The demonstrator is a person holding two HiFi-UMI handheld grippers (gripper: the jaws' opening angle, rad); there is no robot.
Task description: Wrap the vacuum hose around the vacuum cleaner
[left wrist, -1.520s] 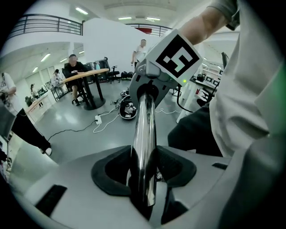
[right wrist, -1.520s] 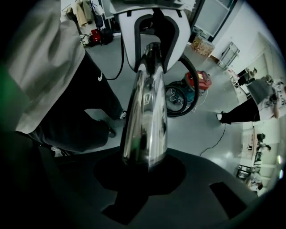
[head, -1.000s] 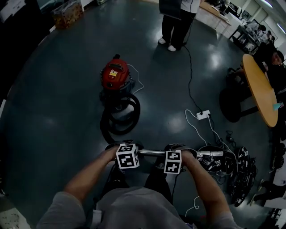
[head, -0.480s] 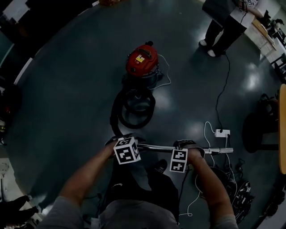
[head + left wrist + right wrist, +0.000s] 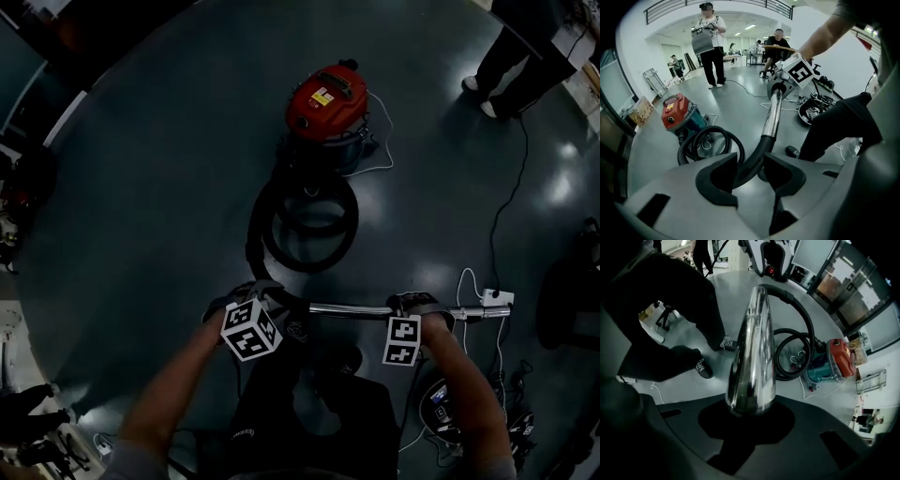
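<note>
Hose loops are lying on the dark floor, and the vacuum hose (image 5: 272, 246) is resting coiled right in front of the red vacuum cleaner (image 5: 326, 98), touching its base. The cleaner is standing upright, well ahead of the person, with a thin white cord (image 5: 380, 161) trailing beside it.

Near the person's body, both grippers are gripping the wand at the hose's free end, which is running level across the head view. The left gripper (image 5: 269, 294) is clenching its jaws on the black elbow (image 5: 752, 159) where the hose joins the metal, the pads pressing on either side of it. The right gripper (image 5: 419, 305) is clamping the chrome tube (image 5: 361, 310) farther along, close to its open tip; in the right gripper view the tube is rising straight out from between the closed jaws.

A white power strip (image 5: 497, 298) is lying just beyond the tube's tip. A bystander (image 5: 520, 47) is standing at the far right, well apart from the cleaner.
</note>
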